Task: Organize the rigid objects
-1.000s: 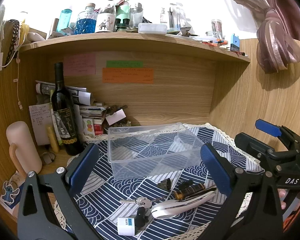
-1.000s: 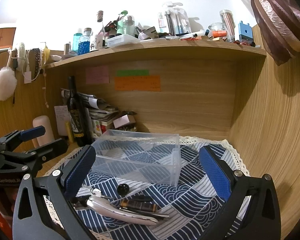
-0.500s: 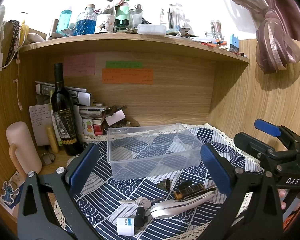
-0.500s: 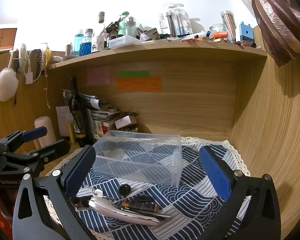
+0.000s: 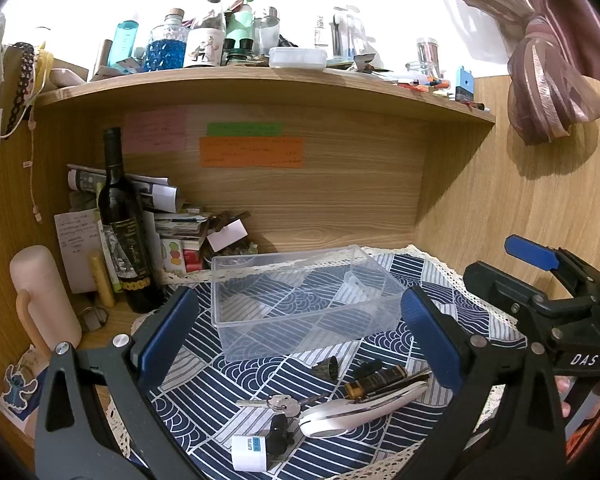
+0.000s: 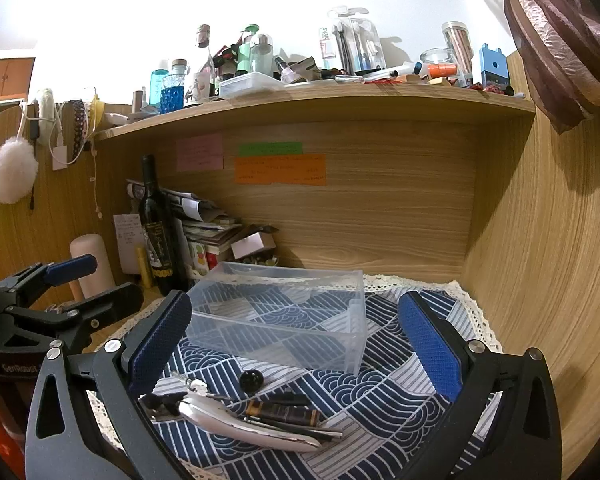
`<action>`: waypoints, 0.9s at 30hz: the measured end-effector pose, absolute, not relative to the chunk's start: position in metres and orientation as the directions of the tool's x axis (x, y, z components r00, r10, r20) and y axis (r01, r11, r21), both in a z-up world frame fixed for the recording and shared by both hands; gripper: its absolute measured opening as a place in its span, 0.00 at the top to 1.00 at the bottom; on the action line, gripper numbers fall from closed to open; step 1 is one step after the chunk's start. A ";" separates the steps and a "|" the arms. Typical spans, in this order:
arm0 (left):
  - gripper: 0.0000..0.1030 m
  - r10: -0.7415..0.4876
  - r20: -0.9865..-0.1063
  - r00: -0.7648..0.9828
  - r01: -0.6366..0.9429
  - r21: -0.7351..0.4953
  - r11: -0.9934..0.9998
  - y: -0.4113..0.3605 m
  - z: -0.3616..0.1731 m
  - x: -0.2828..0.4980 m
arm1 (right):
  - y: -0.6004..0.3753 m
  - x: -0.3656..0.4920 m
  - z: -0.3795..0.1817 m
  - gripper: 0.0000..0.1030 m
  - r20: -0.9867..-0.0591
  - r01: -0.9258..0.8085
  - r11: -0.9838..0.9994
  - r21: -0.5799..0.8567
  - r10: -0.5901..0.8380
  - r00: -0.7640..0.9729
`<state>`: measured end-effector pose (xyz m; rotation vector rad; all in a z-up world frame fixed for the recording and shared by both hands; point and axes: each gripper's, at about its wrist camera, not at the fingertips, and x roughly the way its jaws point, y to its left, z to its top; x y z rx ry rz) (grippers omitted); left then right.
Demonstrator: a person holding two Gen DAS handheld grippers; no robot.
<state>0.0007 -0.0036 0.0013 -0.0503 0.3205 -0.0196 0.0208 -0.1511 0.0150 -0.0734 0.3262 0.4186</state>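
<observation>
A clear plastic box [image 5: 304, 300] stands empty on a blue patterned cloth [image 5: 204, 364]; it also shows in the right wrist view [image 6: 280, 320]. In front of it lie a white shoehorn-like tool [image 5: 360, 410], a brown and black knife [image 5: 380, 380], keys [image 5: 280, 402], a small dark bell [image 5: 328, 368] and a white cylinder [image 5: 250, 452]. My left gripper [image 5: 300, 332] is open and empty above the pile. My right gripper [image 6: 296, 340] is open and empty, with the tool [image 6: 252, 426] and the knife [image 6: 284, 414] below it.
A wine bottle [image 5: 122, 232], stacked papers [image 5: 172, 224], a pink flask [image 5: 44, 300] and a yellow tube [image 5: 102, 280] crowd the back left. A shelf [image 5: 260, 80] full of bottles hangs overhead. A wooden wall [image 6: 540, 280] closes the right side.
Both grippers drifted very slightly; the view barely shifts. Nothing was taken hold of or moved.
</observation>
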 end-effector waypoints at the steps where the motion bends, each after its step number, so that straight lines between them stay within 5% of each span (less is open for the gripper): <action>1: 0.00 -0.028 -0.316 0.948 0.012 -0.053 0.999 -0.004 0.001 0.001 | -0.151 0.021 0.015 0.00 -0.326 -0.411 0.911 -0.002 0.388 0.862; 6: 0.04 -0.044 -0.327 0.944 0.024 -0.066 0.998 -0.001 -0.001 0.003 | -0.152 0.023 0.014 0.00 -0.330 -0.421 0.907 0.011 0.401 0.855; 9: 0.18 -0.043 -0.353 0.935 0.019 -0.070 0.997 0.003 -0.004 0.007 | -0.153 0.028 0.011 0.01 -0.345 -0.435 0.900 0.027 0.417 0.841; 14: 0.20 -0.037 -0.398 0.917 0.004 -0.084 0.996 0.013 -0.017 0.011 | -0.153 0.038 -0.003 0.18 -0.410 -0.456 0.888 0.051 0.435 0.802; 27: 0.31 0.012 -0.605 0.796 -0.085 -0.093 0.992 0.039 -0.097 0.006 | -0.117 0.049 -0.069 0.24 -0.609 -0.570 0.817 0.089 0.497 0.618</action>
